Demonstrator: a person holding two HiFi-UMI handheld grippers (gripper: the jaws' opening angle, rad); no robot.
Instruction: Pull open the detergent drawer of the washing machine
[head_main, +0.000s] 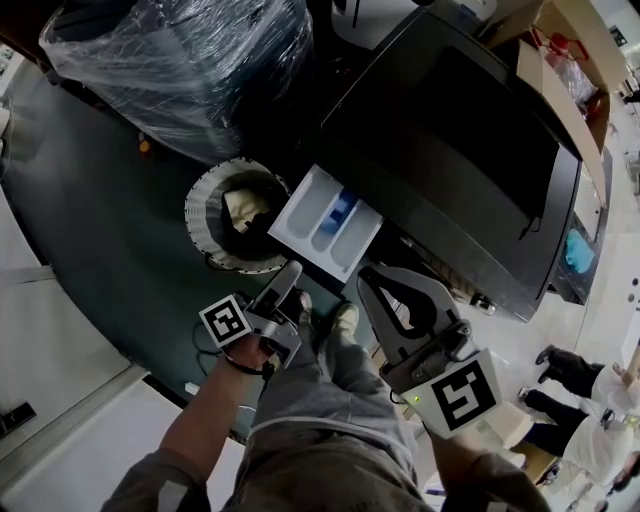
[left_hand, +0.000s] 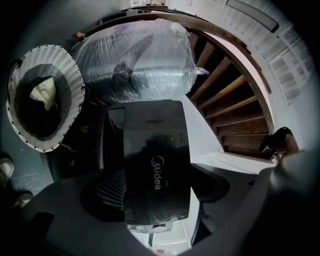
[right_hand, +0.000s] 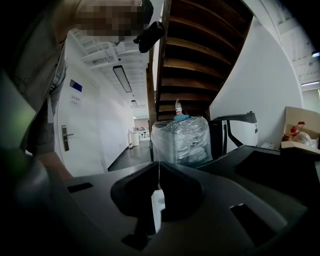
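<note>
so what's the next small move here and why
Probably just draw the left gripper back: the detergent drawer already juts out of the washing machine, its compartments exposed, and the left jaws stand apart, holding nothing. The right gripper is shut and empty.

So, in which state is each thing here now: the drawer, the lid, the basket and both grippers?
detergent drawer: pulled out, open.
washing machine lid: closed.
laundry basket: upright, cloth inside.
left gripper: open, holding nothing.
right gripper: shut, empty.
</note>
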